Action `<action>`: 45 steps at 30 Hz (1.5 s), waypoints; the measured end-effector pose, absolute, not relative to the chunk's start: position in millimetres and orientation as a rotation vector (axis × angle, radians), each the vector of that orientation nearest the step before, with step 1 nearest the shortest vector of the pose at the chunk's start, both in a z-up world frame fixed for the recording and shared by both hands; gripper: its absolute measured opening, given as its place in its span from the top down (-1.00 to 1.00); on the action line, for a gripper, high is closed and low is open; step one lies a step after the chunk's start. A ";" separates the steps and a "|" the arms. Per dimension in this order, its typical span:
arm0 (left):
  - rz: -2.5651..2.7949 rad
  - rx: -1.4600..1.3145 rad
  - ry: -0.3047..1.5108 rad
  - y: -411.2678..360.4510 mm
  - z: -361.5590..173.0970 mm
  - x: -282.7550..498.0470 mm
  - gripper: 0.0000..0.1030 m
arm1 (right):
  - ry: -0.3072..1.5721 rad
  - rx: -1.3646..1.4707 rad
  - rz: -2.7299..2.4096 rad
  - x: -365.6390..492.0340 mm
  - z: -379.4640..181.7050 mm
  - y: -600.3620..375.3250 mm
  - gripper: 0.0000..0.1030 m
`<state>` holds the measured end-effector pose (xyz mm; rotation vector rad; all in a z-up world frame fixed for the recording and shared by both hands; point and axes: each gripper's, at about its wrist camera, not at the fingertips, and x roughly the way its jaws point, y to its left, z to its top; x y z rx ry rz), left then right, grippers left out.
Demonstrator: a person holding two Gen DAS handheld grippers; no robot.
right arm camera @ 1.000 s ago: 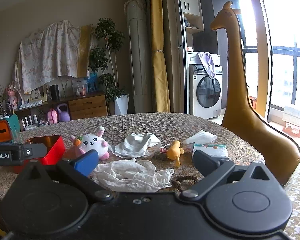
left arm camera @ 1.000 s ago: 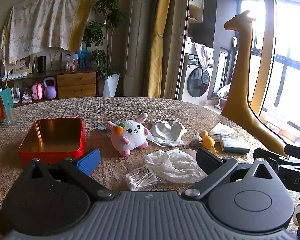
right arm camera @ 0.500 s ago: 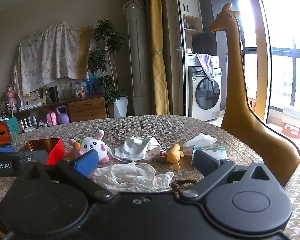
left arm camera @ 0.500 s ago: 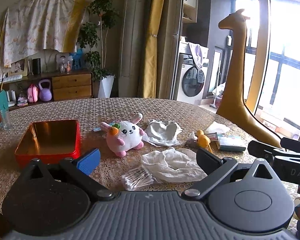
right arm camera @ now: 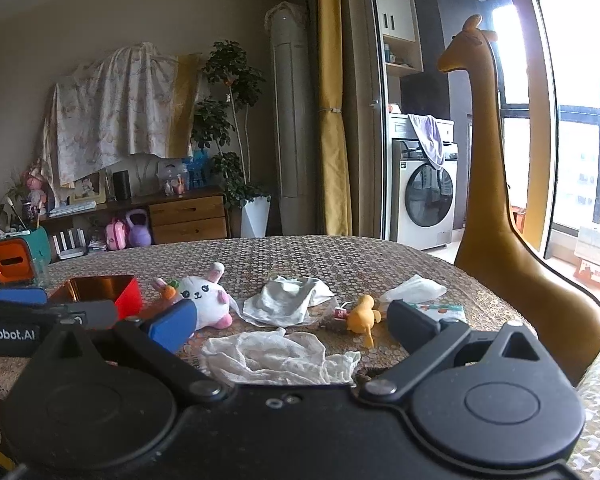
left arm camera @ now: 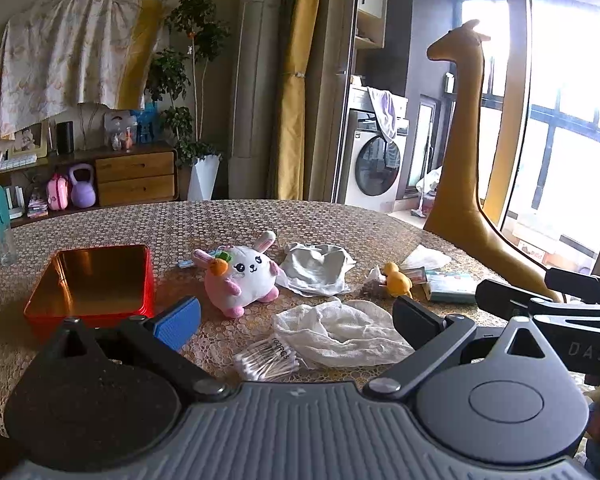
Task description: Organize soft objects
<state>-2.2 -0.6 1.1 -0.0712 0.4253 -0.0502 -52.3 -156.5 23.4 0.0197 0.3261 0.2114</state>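
Observation:
A white and pink plush bunny [left arm camera: 244,276] [right arm camera: 204,300] sits on the table beside an open red tin box [left arm camera: 92,280] [right arm camera: 112,290]. A grey cloth [left arm camera: 316,266] [right arm camera: 288,300] lies behind a white gauzy cloth [left arm camera: 340,330] [right arm camera: 276,354]. A small yellow duck toy [left arm camera: 396,280] [right arm camera: 362,316] lies to the right. My left gripper [left arm camera: 296,320] is open and empty, above the table's near edge. My right gripper [right arm camera: 288,324] is open and empty, to its right.
A pack of cotton swabs [left arm camera: 266,358] lies at the near edge. A tissue pack [left arm camera: 448,286] and a white tissue [right arm camera: 414,288] lie at the right. A tall yellow giraffe figure [right arm camera: 488,200] stands by the table's right side. An orange and teal box [right arm camera: 14,258] stands far left.
Both views have shifted slightly; the objects on the table have not moved. Both grippers stay open.

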 end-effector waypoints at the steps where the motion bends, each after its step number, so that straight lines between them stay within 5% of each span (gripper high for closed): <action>1: -0.050 -0.068 0.424 -0.9 1.1 -2.0 -1.00 | 0.325 0.020 0.213 -52.7 23.7 -156.7 -0.96; 29: -0.052 -0.078 0.442 6.1 1.1 7.0 -1.00 | 0.360 0.021 0.197 -44.1 21.9 -160.0 -0.98; 45: -0.104 0.001 0.652 17.5 -50.7 91.0 -1.00 | 0.621 0.005 0.280 36.5 -12.9 -179.5 -0.91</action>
